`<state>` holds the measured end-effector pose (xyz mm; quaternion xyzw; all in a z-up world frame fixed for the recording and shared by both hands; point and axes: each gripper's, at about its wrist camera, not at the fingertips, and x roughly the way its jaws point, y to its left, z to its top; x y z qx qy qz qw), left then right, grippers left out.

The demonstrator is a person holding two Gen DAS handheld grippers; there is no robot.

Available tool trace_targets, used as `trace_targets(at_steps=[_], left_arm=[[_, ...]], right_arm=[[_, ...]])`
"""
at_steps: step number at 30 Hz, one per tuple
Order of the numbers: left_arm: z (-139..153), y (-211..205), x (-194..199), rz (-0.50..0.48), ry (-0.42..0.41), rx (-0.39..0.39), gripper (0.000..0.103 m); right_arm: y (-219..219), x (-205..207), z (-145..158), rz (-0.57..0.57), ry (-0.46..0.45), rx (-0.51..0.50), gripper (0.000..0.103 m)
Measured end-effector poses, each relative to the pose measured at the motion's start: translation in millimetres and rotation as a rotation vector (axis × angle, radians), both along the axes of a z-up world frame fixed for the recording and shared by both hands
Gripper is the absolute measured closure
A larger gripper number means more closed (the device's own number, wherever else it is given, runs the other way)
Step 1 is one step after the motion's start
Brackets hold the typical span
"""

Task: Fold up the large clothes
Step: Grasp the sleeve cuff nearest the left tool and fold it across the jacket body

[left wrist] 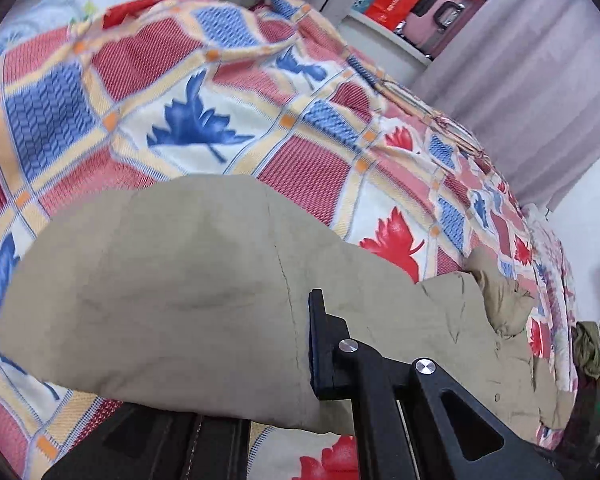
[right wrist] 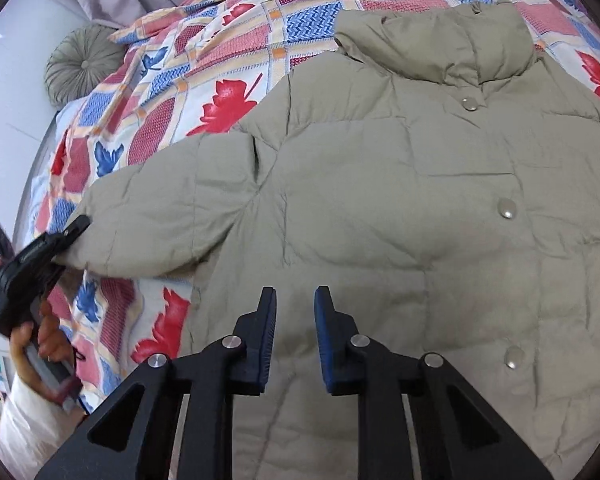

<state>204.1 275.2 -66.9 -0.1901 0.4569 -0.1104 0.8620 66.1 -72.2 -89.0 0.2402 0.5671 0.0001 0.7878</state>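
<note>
A beige puffer jacket [right wrist: 380,200] lies front up on the patterned bedspread, snaps closed and collar at the far end. Its left sleeve [right wrist: 160,208] stretches out sideways. My left gripper [right wrist: 78,226], held by a hand, is shut on the sleeve's cuff. In the left wrist view the puffy sleeve [left wrist: 160,288] fills the jaws of the left gripper [left wrist: 300,320]; only one finger [left wrist: 320,344] shows, and the other is hidden under the fabric. My right gripper [right wrist: 295,296] hovers open over the jacket's lower front, with nothing between its fingers.
The bedspread [right wrist: 220,60] has red and blue leaf squares and covers the whole bed. A round grey cushion [right wrist: 82,64] sits by the head of the bed. Curtains [left wrist: 540,100] and a shelf with boxes [left wrist: 400,0] stand beyond the bed's far side.
</note>
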Motion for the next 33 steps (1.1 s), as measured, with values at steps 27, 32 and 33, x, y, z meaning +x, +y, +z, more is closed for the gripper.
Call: trace_targets(at_steps=[27, 32, 33], left_arm=[[-7, -388, -86, -0.682, -0.140, 0.450, 0.094], [-52, -391, -101, -0.680, -0.053, 0.498, 0.094], [-51, -388, -103, -0.673, -0.053, 0.491, 0.080]], right_arm=[[-140, -90, -19, -0.213, 0.023, -0.033, 0.085], [-174, -111, -22, -0.245, 0.056, -0.043, 0.085], [-175, -113, -23, -0.246, 0.056, -0.036, 0.085]])
